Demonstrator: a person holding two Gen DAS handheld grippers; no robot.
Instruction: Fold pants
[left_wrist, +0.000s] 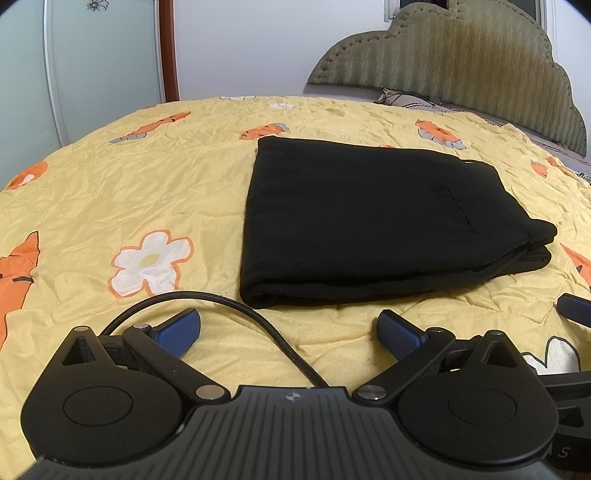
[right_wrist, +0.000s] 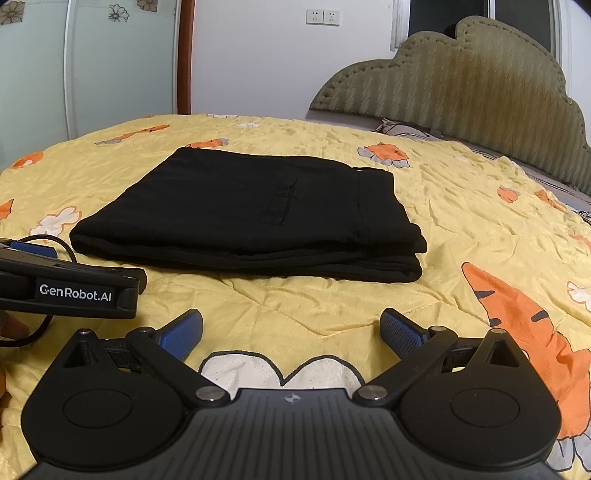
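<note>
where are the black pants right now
The folded black fabric pants lie flat on the yellow flower-and-carrot print bedspread, just ahead of both open grippers; right of centre in the left wrist view, left of centre in the right wrist view.

We see the left gripper (left_wrist: 290, 328) as a matte black body with ribbed plate, two round discs and silver screws at the link joints. Its fingers (left_wrist: 400, 330) carry blue textured pads. A black braided cable (left_wrist: 236, 306) curves over it. The right gripper (right_wrist: 291, 328) looks the same. From the right wrist, the left gripper's side shows a white label (right_wrist: 75, 292), "GenRobot.AI".
</note>
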